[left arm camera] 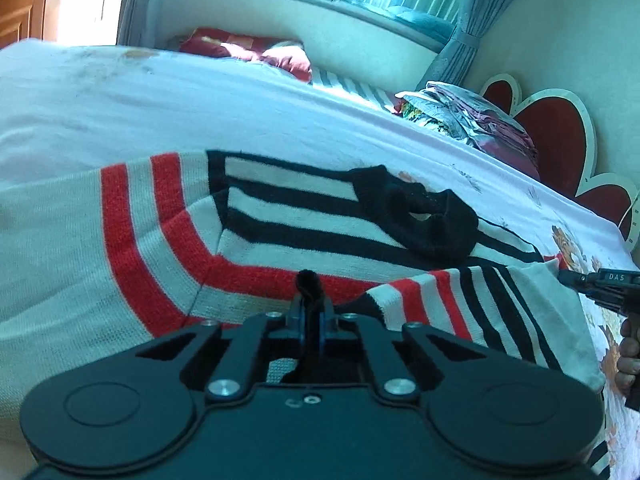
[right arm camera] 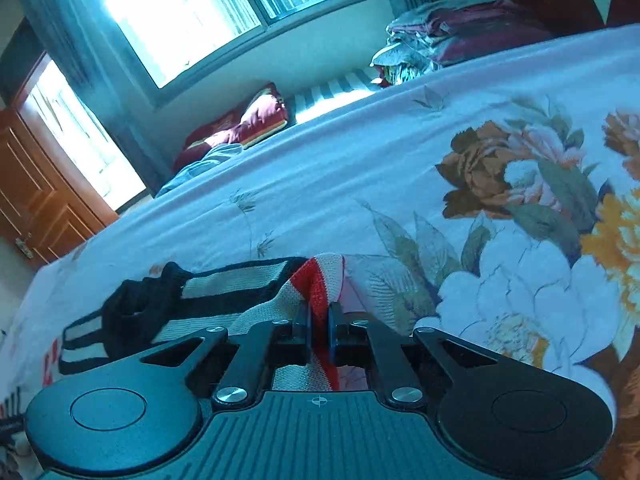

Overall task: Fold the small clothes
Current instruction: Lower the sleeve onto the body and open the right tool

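Left gripper (left arm camera: 308, 300) angled downward, fingers pinched together on black knit. Right gripper (right arm camera: 319, 320) also tilted down, fingers clamped on a red-and-white fabric fold. Bare hand (left arm camera: 628, 356) holds the right gripper's handle.

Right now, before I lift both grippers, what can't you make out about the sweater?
- Left wrist view: the sweater's near edge, hidden under the left gripper; only a dark bit of knit shows between its fingers.
- Right wrist view: most of the sweater, cut off at the left edge and covered by the right gripper.
- Both views: its underside, flat on the bedsheet.
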`<action>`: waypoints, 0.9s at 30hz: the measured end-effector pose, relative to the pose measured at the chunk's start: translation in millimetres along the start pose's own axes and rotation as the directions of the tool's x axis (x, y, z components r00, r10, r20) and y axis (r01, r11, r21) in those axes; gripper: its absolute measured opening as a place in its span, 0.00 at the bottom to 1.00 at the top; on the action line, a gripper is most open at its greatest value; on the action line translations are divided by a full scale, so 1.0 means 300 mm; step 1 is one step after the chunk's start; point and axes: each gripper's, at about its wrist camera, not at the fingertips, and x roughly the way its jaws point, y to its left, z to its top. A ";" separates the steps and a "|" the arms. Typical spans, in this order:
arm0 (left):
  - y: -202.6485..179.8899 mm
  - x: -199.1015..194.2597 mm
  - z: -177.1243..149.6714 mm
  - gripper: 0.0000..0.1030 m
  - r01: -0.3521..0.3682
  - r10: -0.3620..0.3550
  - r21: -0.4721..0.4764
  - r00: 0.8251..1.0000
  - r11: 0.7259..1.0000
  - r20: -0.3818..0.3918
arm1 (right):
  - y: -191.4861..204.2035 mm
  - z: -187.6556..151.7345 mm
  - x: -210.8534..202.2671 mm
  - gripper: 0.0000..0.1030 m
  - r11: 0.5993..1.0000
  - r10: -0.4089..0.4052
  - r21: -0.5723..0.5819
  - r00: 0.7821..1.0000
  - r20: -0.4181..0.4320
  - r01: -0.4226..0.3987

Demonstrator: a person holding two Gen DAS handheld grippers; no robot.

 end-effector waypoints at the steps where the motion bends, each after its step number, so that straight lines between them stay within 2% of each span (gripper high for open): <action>1: -0.017 -0.005 -0.004 0.05 -0.005 0.005 0.031 1.000 1.000 0.018 | 0.002 -0.002 -0.012 0.07 1.000 -0.020 -0.015 1.000 0.019 0.020; 4: -0.035 0.019 -0.021 0.05 -0.057 0.056 0.072 0.998 0.996 0.006 | -0.006 -0.029 0.029 0.06 0.993 -0.102 -0.059 0.995 -0.002 0.102; 6: -0.025 0.018 -0.022 0.05 -0.053 0.052 0.054 0.999 0.997 0.009 | -0.022 -0.035 0.024 0.06 0.995 -0.102 0.007 0.995 0.012 0.102; 8: -0.014 0.017 -0.019 0.05 -0.041 0.041 0.061 0.999 0.997 -0.001 | -0.021 -0.043 0.016 0.08 0.994 -0.106 0.013 0.994 0.020 0.106; 9: -0.011 0.018 -0.017 0.07 -0.034 0.035 0.069 0.999 0.997 -0.008 | -0.019 -0.043 0.008 0.12 0.994 -0.112 0.011 0.993 0.023 0.112; 10: -0.008 0.015 -0.013 0.14 -0.034 0.036 0.086 0.999 0.996 -0.016 | -0.012 -0.038 -0.007 0.25 0.991 -0.133 0.005 0.991 0.031 0.133; 11: -0.003 0.000 -0.008 0.20 -0.050 0.051 0.093 0.999 0.994 -0.010 | 0.002 -0.031 -0.036 0.30 0.987 -0.157 -0.015 0.985 0.064 0.159; 13: 0.003 -0.063 -0.002 0.23 -0.096 0.091 0.095 0.994 0.991 0.058 | 0.017 -0.020 -0.089 0.30 0.990 -0.125 -0.051 0.986 0.107 0.131; 15: -0.019 -0.104 0.012 0.23 -0.058 0.050 0.094 0.995 0.994 0.089 | 0.052 -0.019 -0.112 0.24 0.988 -0.087 -0.115 0.991 0.104 0.099; 16: -0.050 -0.097 0.017 0.23 -0.025 0.017 0.111 0.997 0.994 0.077 | 0.086 -0.023 -0.099 0.12 0.982 -0.068 -0.171 0.994 0.085 0.082; 17: -0.098 -0.075 0.020 0.24 0.001 -0.009 0.153 0.999 0.988 0.052 | 0.111 -0.030 -0.079 0.08 0.978 -0.047 -0.201 0.997 0.058 0.058; 19: -0.188 0.000 0.011 0.30 0.019 -0.016 0.223 1.000 0.975 -0.017 | 0.163 -0.050 -0.039 0.08 0.965 -0.015 -0.260 1.000 0.016 0.018; 21: -0.225 0.075 -0.006 0.34 0.027 -0.012 0.229 0.998 0.973 -0.065 | 0.222 -0.081 0.010 0.07 0.928 -0.014 -0.373 1.000 -0.023 0.005; 22: -0.227 0.098 -0.014 0.33 0.012 0.004 0.228 0.998 0.974 -0.068 | 0.230 -0.089 0.034 0.07 0.912 -0.042 -0.410 0.999 -0.030 0.026; 23: -0.223 0.105 -0.014 0.33 0.011 0.002 0.222 0.998 0.975 -0.058 | 0.216 -0.085 0.053 0.07 0.906 -0.100 -0.414 0.995 -0.009 0.088; 24: -0.219 0.110 -0.009 0.32 0.010 0.002 0.213 0.998 0.977 -0.060 | 0.176 -0.068 0.071 0.07 0.911 -0.158 -0.383 0.987 0.012 0.151; 25: -0.218 0.114 -0.002 0.31 0.005 0.008 0.206 0.998 0.978 -0.062 | 0.128 -0.044 0.086 0.00 0.921 -0.193 -0.341 0.981 0.020 0.188; 27: -0.224 0.123 0.005 0.30 -0.002 0.016 0.219 0.998 0.976 -0.061 | 0.085 -0.008 0.105 0.00 0.938 -0.186 -0.298 0.983 0.002 0.178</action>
